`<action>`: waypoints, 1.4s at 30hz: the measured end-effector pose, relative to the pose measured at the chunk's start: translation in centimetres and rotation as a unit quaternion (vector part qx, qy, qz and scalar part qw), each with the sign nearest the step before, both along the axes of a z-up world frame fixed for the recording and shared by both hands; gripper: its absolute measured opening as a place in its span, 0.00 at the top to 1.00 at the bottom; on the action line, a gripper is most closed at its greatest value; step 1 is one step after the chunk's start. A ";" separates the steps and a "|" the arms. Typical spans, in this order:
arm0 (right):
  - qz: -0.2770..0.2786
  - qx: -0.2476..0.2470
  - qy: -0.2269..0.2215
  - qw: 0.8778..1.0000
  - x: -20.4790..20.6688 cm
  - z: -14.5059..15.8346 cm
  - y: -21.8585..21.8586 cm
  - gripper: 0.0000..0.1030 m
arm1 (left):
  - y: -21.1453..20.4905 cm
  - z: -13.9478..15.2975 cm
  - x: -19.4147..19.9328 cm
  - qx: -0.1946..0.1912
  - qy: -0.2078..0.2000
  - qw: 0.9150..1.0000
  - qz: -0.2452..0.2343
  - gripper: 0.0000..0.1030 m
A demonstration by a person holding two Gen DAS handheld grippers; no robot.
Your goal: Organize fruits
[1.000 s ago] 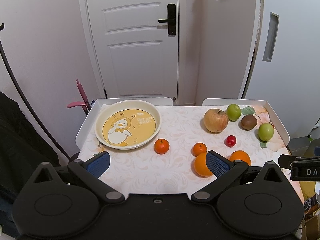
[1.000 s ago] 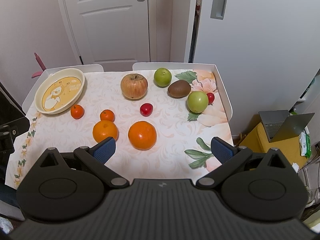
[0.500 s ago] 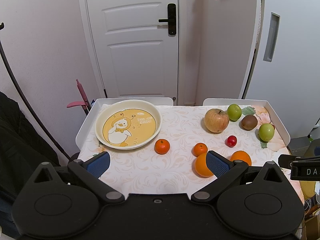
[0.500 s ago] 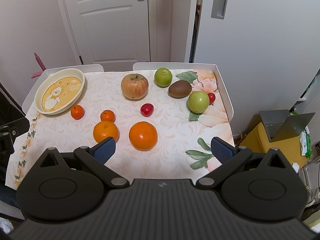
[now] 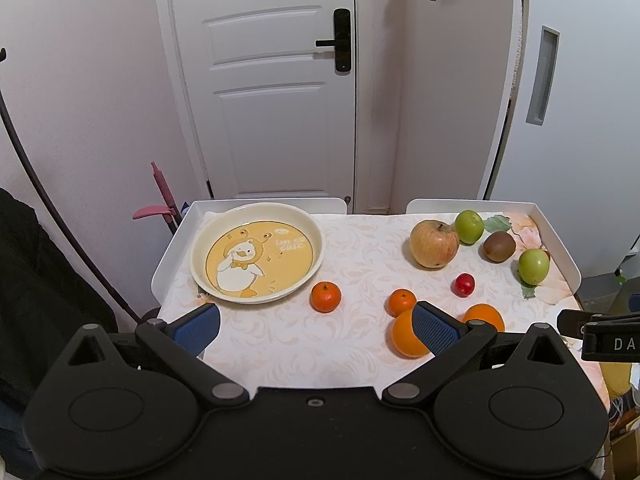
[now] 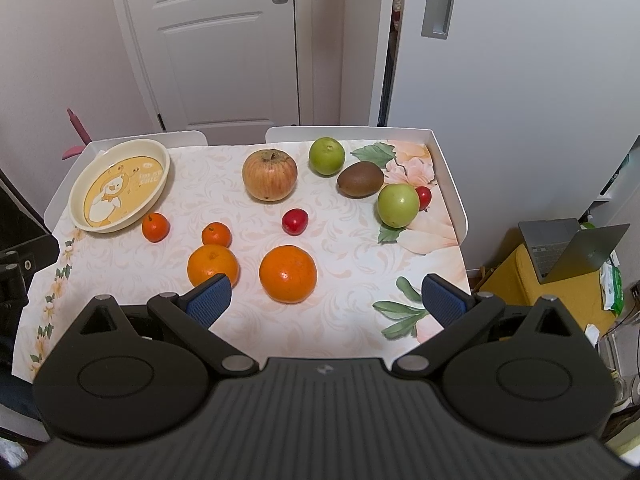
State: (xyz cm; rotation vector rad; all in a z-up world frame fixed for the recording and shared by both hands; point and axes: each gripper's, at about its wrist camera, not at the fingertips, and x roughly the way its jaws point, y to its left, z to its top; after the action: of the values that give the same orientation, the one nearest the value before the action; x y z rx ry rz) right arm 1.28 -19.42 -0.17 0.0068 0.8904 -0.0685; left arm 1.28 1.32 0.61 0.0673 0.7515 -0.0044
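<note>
A cream plate with a yellow duck picture lies empty at the table's far left. Loose on the floral tablecloth are two large oranges, two small mandarins, a red-yellow apple, two green apples, a kiwi and two small red fruits. My left gripper is open and empty above the near edge. My right gripper is open and empty, just short of the large oranges.
The table has a raised white rim at the back and sides. A white door and walls stand behind it. An open laptop rests on a yellow stool at the right. A pink handle leans at the back left.
Both views have shifted very slightly closer to the table. No fruit has moved and both grippers stay open.
</note>
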 end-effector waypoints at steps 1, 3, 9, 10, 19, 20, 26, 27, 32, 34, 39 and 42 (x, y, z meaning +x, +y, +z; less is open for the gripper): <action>0.000 0.000 0.000 1.000 0.0 0.0 0.0 0.00 | 0.0 0.0 0.0 0.000 0.000 1.000 0.000 0.00; 0.000 0.000 -0.001 1.000 0.0 0.0 0.0 0.00 | 0.1 0.0 0.0 0.001 0.000 1.000 0.000 0.00; 0.000 0.001 -0.001 1.000 0.1 0.1 0.1 0.00 | 0.1 0.0 0.2 0.001 0.000 1.000 -0.002 0.00; 0.000 0.002 0.000 1.000 0.1 0.1 0.1 0.00 | 0.1 0.0 0.2 0.001 0.001 1.000 -0.003 0.00; -0.007 0.005 -0.010 1.000 -0.5 0.0 0.1 0.00 | 0.1 0.0 -0.1 -0.002 -0.006 1.000 -0.007 0.00; -0.009 0.007 -0.010 1.000 -0.5 0.0 0.0 0.00 | 0.1 0.0 -0.1 -0.003 -0.005 1.000 -0.009 0.00; -0.016 0.016 -0.012 1.000 -0.3 -0.5 -0.3 0.00 | 0.1 -0.3 0.8 0.003 -0.009 0.999 -0.035 0.00; -0.018 0.015 -0.013 1.000 -0.4 -0.7 -0.4 0.00 | 0.0 -0.5 1.0 0.005 -0.008 0.999 -0.042 0.00; -0.014 0.008 -0.015 1.000 -0.3 -2.8 -0.8 0.00 | 0.2 -2.5 2.2 0.000 -0.003 0.997 -0.083 0.00; -0.002 0.004 -0.013 1.000 -0.1 -4.0 -1.1 0.00 | -0.1 -3.7 2.7 0.003 0.000 0.995 -0.100 0.00; 0.038 -0.009 -0.014 0.999 0.4 -6.6 -1.5 0.00 | -0.8 -6.2 3.7 -0.010 0.002 0.992 -0.126 0.00; 0.076 -0.014 -0.022 0.997 1.0 -8.0 -1.8 0.00 | -1.4 -7.9 4.2 -0.013 0.007 0.991 -0.133 0.00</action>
State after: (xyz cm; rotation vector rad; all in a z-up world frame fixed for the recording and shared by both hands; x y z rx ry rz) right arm 2.24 -21.19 -8.19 -0.0846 0.8436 0.0617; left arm 5.51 -0.12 -7.26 0.1432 0.7515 -0.2688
